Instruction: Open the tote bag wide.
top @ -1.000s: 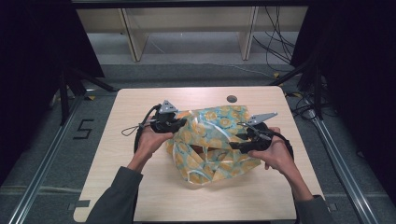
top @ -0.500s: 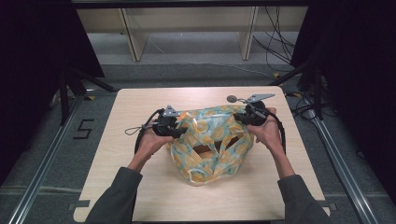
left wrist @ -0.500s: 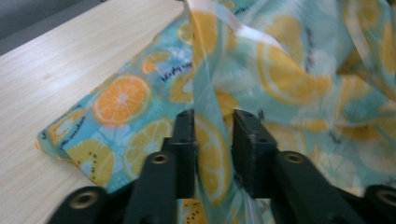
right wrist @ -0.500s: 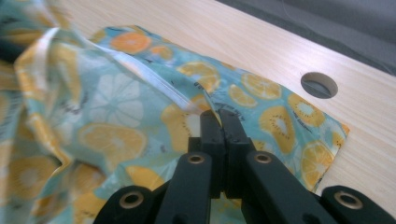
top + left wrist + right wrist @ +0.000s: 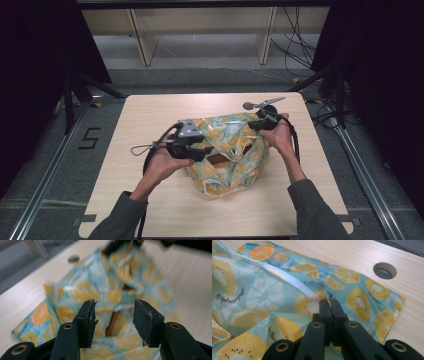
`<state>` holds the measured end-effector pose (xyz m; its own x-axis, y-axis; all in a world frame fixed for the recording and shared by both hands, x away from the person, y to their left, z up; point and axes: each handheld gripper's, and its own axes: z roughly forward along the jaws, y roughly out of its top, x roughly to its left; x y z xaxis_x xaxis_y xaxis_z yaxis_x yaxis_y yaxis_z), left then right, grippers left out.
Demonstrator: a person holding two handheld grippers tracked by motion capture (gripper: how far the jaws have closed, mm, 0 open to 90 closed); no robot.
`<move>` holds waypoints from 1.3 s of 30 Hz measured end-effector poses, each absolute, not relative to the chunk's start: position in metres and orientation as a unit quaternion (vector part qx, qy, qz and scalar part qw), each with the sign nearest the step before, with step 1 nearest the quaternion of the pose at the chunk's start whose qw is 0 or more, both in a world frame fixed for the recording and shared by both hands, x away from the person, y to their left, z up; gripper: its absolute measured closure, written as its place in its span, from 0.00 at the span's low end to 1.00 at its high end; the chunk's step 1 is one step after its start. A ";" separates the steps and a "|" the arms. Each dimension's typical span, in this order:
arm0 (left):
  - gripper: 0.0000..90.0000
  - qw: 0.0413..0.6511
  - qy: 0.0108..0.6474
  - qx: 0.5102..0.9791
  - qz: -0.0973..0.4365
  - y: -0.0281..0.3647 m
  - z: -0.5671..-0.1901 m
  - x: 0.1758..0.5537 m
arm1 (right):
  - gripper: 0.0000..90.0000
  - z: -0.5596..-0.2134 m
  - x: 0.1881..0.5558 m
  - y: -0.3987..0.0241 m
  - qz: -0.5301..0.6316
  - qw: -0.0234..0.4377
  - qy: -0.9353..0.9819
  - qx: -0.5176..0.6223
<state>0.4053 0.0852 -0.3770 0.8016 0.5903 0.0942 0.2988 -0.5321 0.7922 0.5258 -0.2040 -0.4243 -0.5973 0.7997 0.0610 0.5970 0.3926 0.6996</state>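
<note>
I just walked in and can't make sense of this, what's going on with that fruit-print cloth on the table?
A person is working a fruit-print cloth on a wooden table with a hand-held claw in each hand. The right claw is shut on the cloth's far edge, near a round hole in the table. The left claw is open, its jaws apart just above the bunched middle of the cloth, gripping nothing. Something brown shows through a gap in the folds; I can't tell what.

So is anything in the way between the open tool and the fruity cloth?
Nothing visible. The left tool is open, with the fruit-print cloth directly beyond its jaws and no other object between them. The right tool is shut on the cloth.
</note>
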 end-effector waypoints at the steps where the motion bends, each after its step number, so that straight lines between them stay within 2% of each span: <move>1: 0.56 0.355 0.262 0.877 0.191 0.074 -0.394 0.414 | 1.00 -0.425 0.525 -0.204 0.357 0.141 0.819 0.426; 4: 0.53 0.342 0.288 0.876 0.181 0.069 -0.414 0.424 | 1.00 -0.424 0.524 -0.206 0.351 0.140 0.819 0.431; 5: 0.48 0.313 0.294 0.884 0.186 0.067 -0.429 0.432 | 1.00 -0.425 0.523 -0.206 0.354 0.133 0.810 0.448; 7: 0.43 0.302 0.289 0.889 0.186 0.066 -0.435 0.436 | 1.00 -0.423 0.522 -0.207 0.348 0.124 0.809 0.457; 10: 0.39 0.280 0.293 0.893 0.196 0.059 -0.450 0.444 | 0.99 -0.425 0.523 -0.210 0.349 0.123 0.810 0.454; 12: 0.40 0.278 0.291 0.893 0.200 0.053 -0.456 0.447 | 0.99 -0.427 0.523 -0.212 0.351 0.124 0.809 0.455; 14: 0.46 0.280 0.285 0.894 0.202 0.052 -0.456 0.448 | 0.98 -0.428 0.522 -0.212 0.356 0.115 0.806 0.458; 16: 0.57 0.287 0.259 0.902 0.192 0.047 -0.456 0.450 | 0.96 -0.432 0.520 -0.212 0.350 0.115 0.807 0.461; 22: 0.90 0.307 0.246 0.902 0.180 0.041 -0.453 0.449 | 0.91 -0.429 0.514 -0.214 0.347 0.112 0.815 0.450; 23: 0.90 0.310 0.247 0.899 0.185 0.042 -0.452 0.449 | 0.90 -0.429 0.511 -0.213 0.353 0.109 0.811 0.454; 24: 0.99 0.312 0.252 0.897 0.186 0.044 -0.451 0.450 | 0.84 -0.429 0.508 -0.216 0.351 0.116 0.813 0.450; 26: 1.00 0.324 0.259 0.892 0.182 0.048 -0.450 0.450 | 0.81 -0.430 0.507 -0.216 0.356 0.121 0.808 0.454; 28: 1.00 0.342 0.258 0.888 0.164 0.053 -0.446 0.448 | 0.72 -0.429 0.503 -0.219 0.358 0.115 0.808 0.455; 31: 1.00 0.371 0.256 0.882 0.140 0.063 -0.438 0.438 | 0.66 -0.427 0.491 -0.230 0.395 0.109 0.804 0.431; 35: 1.00 0.380 0.241 0.882 0.143 0.066 -0.430 0.426 | 0.64 -0.420 0.478 -0.240 0.400 0.107 0.809 0.418; 37: 1.00 0.384 0.234 0.882 0.145 0.066 -0.425 0.420 | 0.62 -0.415 0.470 -0.246 0.395 0.091 0.814 0.416; 39: 1.00 0.402 0.229 0.877 0.126 0.068 -0.419 0.414 | 0.62 -0.408 0.461 -0.253 0.403 0.100 0.813 0.407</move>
